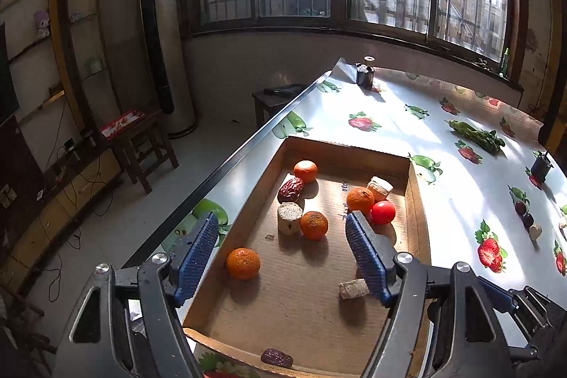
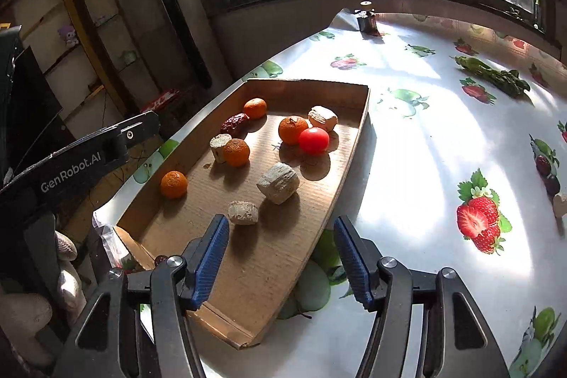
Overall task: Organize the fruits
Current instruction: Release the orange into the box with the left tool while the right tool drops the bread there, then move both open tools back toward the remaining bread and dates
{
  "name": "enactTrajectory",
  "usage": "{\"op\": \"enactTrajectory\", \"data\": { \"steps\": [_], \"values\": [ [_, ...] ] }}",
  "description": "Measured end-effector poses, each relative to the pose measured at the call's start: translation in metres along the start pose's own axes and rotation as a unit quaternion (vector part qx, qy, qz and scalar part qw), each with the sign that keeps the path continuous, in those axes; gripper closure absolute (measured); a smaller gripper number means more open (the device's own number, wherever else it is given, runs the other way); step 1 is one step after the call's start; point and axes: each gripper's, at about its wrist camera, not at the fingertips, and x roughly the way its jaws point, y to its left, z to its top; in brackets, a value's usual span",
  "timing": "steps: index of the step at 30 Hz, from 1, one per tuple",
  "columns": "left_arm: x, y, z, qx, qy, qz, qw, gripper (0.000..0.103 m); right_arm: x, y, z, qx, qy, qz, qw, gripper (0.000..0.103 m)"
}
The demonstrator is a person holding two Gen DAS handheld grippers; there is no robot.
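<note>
The fruits lay loose in a shallow cardboard tray [image 1: 413, 201], ahead of both grippers: four mandarins, the nearest [image 1: 243, 263] just beyond the left gripper's [image 1: 280, 254] left finger, a red tomato [image 1: 383, 212] touching another mandarin [image 1: 360, 199] by its right fingertip, a wrinkled red date [image 1: 290, 189] against the farthest mandarin [image 1: 305, 171], and pale corn-cob-like pieces [image 2: 278, 183] scattered among them. Both tools stood with jaws spread wide and nothing between them; the right gripper [image 2: 280, 250] hovered over the tray's near right edge. The round fruit would likely roll if a finger nudged it off-centre, and the tomato and mandarin, pressed together, could be caught or knocked as a pair. The light tray might slide on the glossy fruit-print tablecloth [image 2: 407, 165] if its low wall were bumped, and the two tools, working close, could collide. A second date [image 1: 276, 357] sat on the near rim, easy to push off. "GenRobot.AI" [image 2: 71, 173] read on the left tool's body; handwriting on the tray floor was illegible.
</note>
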Motion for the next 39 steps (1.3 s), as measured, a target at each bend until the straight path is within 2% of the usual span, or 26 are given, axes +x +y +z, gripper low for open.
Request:
{"op": "enactTrajectory", "data": {
  "steps": [5,21,39],
  "values": [
    [-0.011,-0.032,-0.003,0.033,0.001,-0.018,0.9993,0.027,-0.019,-0.026,-0.012,0.02,-0.013,-0.032,0.999,0.037],
    [-0.03,-0.097,-0.015,0.1,-0.001,-0.033,0.9944,0.027,-0.044,-0.077,-0.031,0.08,-0.026,-0.034,0.996,0.035],
    [-0.028,-0.134,-0.02,0.139,0.006,-0.046,0.9892,0.026,-0.052,-0.114,-0.037,0.125,-0.02,-0.042,0.991,0.034]
  ]
}}
